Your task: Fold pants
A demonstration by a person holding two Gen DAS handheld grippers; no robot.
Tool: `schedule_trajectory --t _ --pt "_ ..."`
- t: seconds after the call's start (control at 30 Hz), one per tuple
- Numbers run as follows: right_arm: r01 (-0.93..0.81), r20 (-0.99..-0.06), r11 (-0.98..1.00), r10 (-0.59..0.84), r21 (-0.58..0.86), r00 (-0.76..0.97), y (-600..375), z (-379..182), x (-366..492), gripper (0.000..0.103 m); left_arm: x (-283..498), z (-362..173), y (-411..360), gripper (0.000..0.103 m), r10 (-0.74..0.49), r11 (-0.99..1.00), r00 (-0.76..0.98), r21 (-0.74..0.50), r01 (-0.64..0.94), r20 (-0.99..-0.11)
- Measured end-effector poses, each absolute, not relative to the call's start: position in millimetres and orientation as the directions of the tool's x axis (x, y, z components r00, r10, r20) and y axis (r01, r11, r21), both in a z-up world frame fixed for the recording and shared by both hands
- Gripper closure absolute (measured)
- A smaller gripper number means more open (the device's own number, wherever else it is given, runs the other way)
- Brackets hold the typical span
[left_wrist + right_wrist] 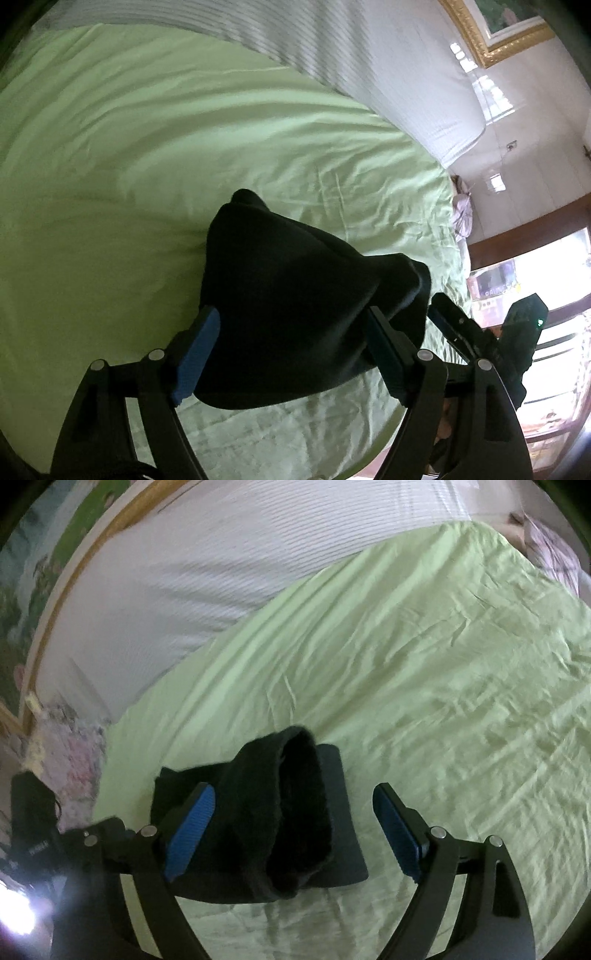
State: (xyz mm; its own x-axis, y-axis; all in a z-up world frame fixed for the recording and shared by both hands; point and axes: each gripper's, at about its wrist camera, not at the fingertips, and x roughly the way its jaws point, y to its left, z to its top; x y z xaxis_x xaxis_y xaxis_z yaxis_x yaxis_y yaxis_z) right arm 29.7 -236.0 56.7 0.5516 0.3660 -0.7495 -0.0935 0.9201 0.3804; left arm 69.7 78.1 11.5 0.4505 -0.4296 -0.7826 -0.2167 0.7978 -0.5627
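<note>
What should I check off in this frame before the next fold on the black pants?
1. Left gripper open: ok, its fingers stand wide apart on either side of the black pants.
2. Right gripper open: ok, blue pads spread, cloth between them unpinched.
3. Pants on the green sheet: ok, the bundle rests on it.
4. Pants folded flat: not ok, the cloth is humped and a rolled end stands up in the right wrist view.
5. Room on the sheet beyond the bundle: ok, bare wrinkled sheet up to the white striped bedding.
6. Waistband or hem location: cannot tell, the dark fabric hides detail.
</note>
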Motion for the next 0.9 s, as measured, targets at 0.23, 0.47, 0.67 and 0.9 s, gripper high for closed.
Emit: schedule_trajectory --t 0.23,0.47,0.67,0.9 --pt "-0.117 -0.768 0.920 0.377 0.373 0.517 -227 47 33 0.015 85 -4 70 0.023 -0.433 0.807 0.401 -0.546 -0.227 -0.807" --pt "-0.090 -0.773 0.905 0.405 0.416 0.488 -231 36 40 0.015 98 -18 64 0.020 -0.414 0.824 0.373 -0.516 -0.233 -0.830" --pt "-0.075 -0.785 0.903 0.406 0.422 0.469 -235 24 43 0.015 103 -34 74 0.020 -0.381 0.830 0.355 -0.485 -0.276 -0.854" --pt "-0.035 -0.801 0.897 0.411 0.441 0.436 -257 5 44 0.016 106 -59 89 0.026 -0.407 0.792 0.348 -0.516 -0.326 -0.845"
